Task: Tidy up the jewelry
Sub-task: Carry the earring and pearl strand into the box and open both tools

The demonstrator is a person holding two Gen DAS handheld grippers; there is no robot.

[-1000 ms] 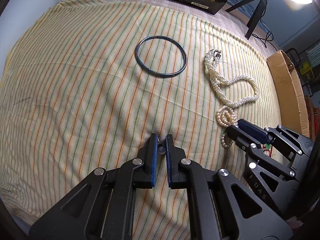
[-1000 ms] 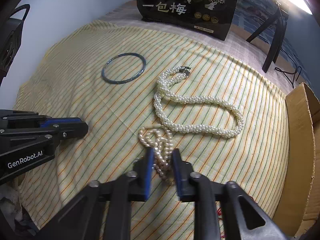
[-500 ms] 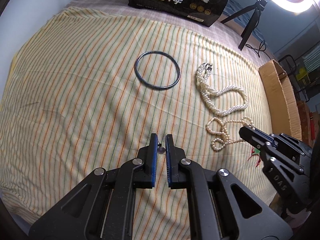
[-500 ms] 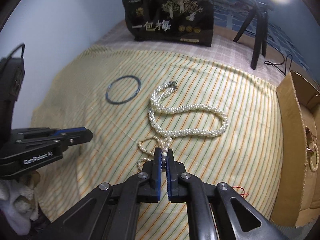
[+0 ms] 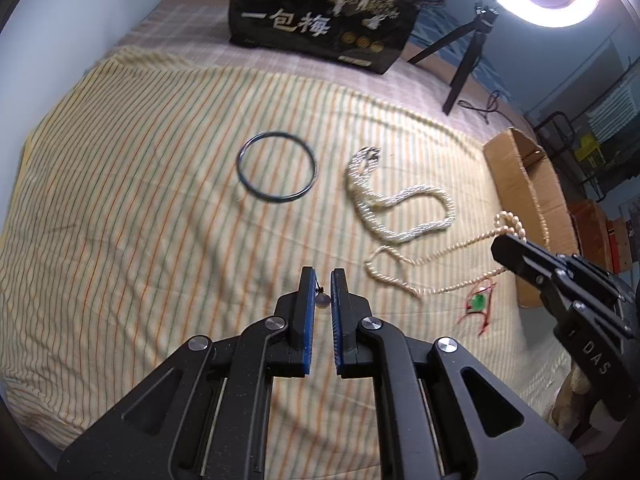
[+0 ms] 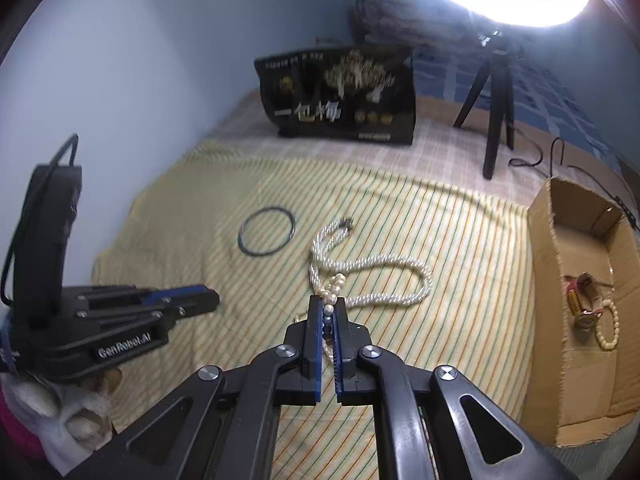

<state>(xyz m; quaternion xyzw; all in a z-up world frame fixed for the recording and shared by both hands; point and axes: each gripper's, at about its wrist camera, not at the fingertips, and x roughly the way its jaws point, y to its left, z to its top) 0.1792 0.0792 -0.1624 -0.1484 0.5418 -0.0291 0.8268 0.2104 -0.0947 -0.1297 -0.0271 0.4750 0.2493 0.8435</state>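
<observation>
My right gripper (image 6: 328, 312) is shut on a thin pink pearl strand (image 5: 436, 254) and holds it lifted above the striped cloth; the strand hangs down from the jaws, its tail trailing on the cloth. It also shows in the left wrist view (image 5: 506, 246). My left gripper (image 5: 321, 286) is shut on a small grey bead on a thin cord (image 5: 322, 300). A thick white pearl rope necklace (image 6: 372, 280) and a dark blue bangle (image 6: 267, 237) lie on the cloth ahead.
A cardboard box (image 6: 544, 280) at the right holds a pearl bracelet (image 6: 608, 330) and red-gold trinkets. A small green pendant on red cord (image 5: 478, 304) lies near the box. A black bag (image 6: 340, 108) and a ring-light tripod (image 6: 496, 108) stand at the back.
My right gripper closed on the pink pearl strand and lifted it up and to the right, off the cloth. My left gripper rose and drew back, still shut on its bead.
</observation>
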